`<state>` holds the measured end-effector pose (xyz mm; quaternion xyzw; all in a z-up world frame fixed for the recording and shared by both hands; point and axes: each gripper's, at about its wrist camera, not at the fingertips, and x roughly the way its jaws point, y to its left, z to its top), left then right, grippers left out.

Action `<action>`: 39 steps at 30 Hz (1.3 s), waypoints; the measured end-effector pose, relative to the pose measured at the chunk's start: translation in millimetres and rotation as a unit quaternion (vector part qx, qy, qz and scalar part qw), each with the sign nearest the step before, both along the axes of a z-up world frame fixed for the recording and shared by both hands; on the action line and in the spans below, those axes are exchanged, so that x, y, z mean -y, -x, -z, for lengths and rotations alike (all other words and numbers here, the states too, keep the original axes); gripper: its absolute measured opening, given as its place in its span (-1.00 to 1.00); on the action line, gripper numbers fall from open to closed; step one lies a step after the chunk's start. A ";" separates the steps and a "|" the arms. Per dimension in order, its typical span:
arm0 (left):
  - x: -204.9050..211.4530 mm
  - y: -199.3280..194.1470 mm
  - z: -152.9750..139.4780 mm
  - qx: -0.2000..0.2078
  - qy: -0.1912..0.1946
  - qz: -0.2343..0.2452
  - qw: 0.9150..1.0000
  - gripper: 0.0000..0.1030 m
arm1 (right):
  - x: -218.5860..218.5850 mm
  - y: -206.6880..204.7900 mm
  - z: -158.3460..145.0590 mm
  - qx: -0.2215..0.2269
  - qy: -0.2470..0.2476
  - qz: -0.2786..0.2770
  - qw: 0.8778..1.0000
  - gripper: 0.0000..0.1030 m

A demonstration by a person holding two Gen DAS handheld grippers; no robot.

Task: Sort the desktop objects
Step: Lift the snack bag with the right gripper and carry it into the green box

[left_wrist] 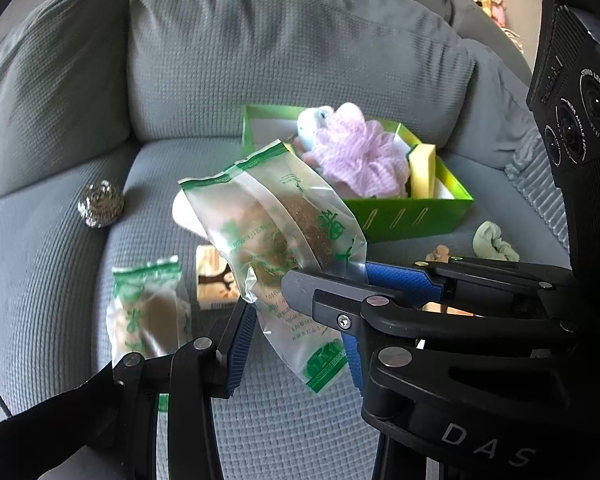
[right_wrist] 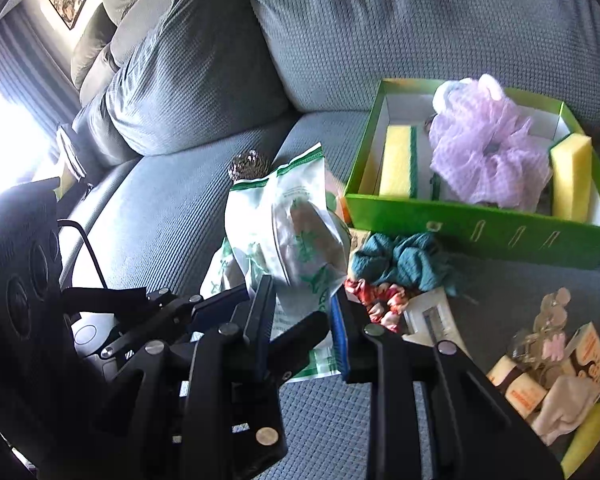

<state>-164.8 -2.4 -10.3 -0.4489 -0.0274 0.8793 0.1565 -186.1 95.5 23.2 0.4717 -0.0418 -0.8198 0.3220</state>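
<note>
Both grippers pinch one snack packet (left_wrist: pixel 276 240): left gripper (left_wrist: pixel 300 336) and right gripper (right_wrist: pixel 300 312) clamp its lower end; long axis tilts up toward the green box (left_wrist: pixel 412 216)

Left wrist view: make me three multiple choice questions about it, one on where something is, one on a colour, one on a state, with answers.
1. Where is the steel scourer relative to the green box?
A. inside it
B. on the sofa seat, well apart from it
C. leaning on its wall

2. What colour is the mesh puff in the box?
A. purple
B. red
C. black

3. The snack packet in front of the box is:
A. lying in the box
B. clamped by the left gripper and right gripper
C. lying untouched on the seat

Answers: B, it sits alone on the cushion; A, pale purple netting; B, both grippers' pads pinch it above the seat.
</note>
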 end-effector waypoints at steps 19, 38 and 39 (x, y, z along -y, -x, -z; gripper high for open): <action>-24.7 21.2 -21.4 -0.020 0.005 0.023 1.000 -0.17 | -24.1 20.9 -17.9 -0.022 0.010 0.021 0.999 -0.50; -39.6 54.2 -28.0 -0.024 0.004 0.035 0.999 -0.17 | -34.6 48.7 -24.6 -0.033 0.011 0.035 0.999 -0.50; -40.0 56.3 -28.2 -0.024 0.004 0.035 0.999 -0.17 | -34.9 51.1 -24.9 -0.033 0.012 0.035 0.999 -0.50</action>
